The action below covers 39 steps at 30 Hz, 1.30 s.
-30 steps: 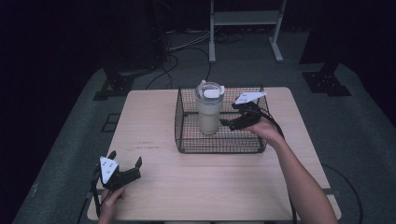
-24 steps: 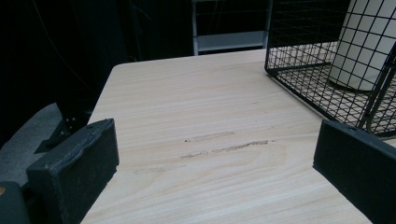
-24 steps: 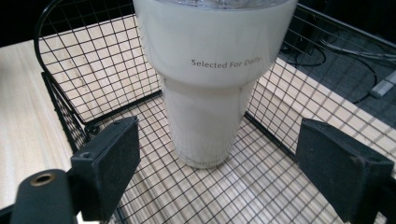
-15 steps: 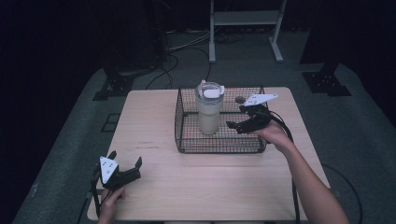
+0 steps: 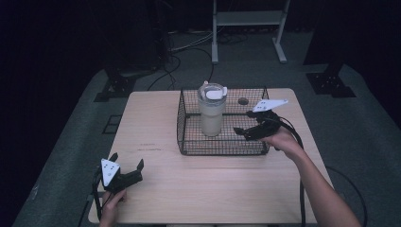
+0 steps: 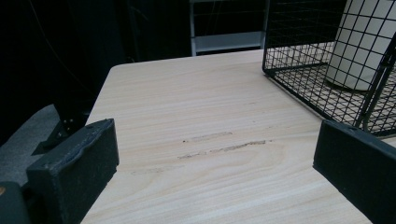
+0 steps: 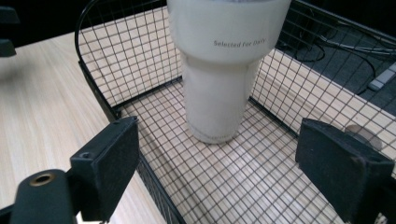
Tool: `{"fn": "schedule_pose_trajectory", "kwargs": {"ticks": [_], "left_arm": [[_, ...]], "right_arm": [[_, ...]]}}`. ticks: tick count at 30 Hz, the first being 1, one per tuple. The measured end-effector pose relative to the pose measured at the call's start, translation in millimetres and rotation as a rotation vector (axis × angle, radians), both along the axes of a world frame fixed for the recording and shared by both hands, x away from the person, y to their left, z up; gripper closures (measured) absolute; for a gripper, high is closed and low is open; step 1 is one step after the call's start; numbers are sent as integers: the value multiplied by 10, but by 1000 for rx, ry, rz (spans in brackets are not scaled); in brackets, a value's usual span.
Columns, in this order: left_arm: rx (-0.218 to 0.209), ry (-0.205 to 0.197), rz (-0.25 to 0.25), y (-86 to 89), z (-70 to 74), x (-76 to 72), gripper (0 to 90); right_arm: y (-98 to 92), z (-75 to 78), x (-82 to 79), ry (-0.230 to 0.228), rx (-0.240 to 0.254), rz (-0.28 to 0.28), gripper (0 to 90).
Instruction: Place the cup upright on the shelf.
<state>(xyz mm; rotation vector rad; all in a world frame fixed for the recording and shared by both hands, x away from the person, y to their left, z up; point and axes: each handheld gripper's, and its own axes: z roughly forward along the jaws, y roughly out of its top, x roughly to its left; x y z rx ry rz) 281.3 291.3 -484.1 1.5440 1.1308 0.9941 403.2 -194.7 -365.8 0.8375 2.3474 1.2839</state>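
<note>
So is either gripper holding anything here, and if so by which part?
Nothing is held. The right gripper is open over the wire basket, apart from the tumbler. The left gripper is open above the table.

Wooden table; wire basket on it.

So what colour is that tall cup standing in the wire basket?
The cup is creamy white with small grey lettering, in a black wire basket; the right gripper view shows it best.
</note>
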Motion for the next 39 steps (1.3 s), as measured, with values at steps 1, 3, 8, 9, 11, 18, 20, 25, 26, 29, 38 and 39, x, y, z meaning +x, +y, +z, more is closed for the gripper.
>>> {"fn": "schedule_pose_trajectory", "kwargs": {"ticks": [1, 3, 8, 9, 11, 18, 20, 25, 26, 29, 38, 39], "left_arm": [[1, 0, 0, 0, 0, 0, 0], [0, 0, 0, 0, 0, -1, 0], [-3, -2, -2, -3, -1, 0, 0], [-5, -2, -2, -4, -1, 0, 0], [-7, -1, 0, -3, -1, 1, 0], [-1, 1, -2, -1, 0, 0, 0], [-2, 1, -2, -1, 0, 0, 0], [-2, 1, -1, -1, 0, 0, 0], [-1, 2, -2, -1, 0, 0, 0], [-1, 3, -1, 0, 0, 1, 0], [-2, 2, -2, 0, -1, 3, 0], [-2, 3, -2, 0, 0, 3, 0]], "right_arm": [[-11, 0, -17, 2, 2, 0, 131], [-28, 4, -48, 2, 11, 3, 131], [-61, 7, -121, 1, 23, 3, 131], [-71, 3, -138, -1, 24, 8, 131], [-81, -4, -166, 0, 20, 9, 131], [-139, -34, -287, 2, 28, 19, 131], [-155, -45, -322, 6, 32, 22, 131], [-182, -91, -389, 7, 31, 30, 131], [-184, -100, -396, 8, 29, 32, 131], [-205, -128, -430, 15, 33, 29, 131], [-249, -186, -540, 14, 29, 34, 131], [-257, -202, -563, 16, 32, 36, 131]]}}
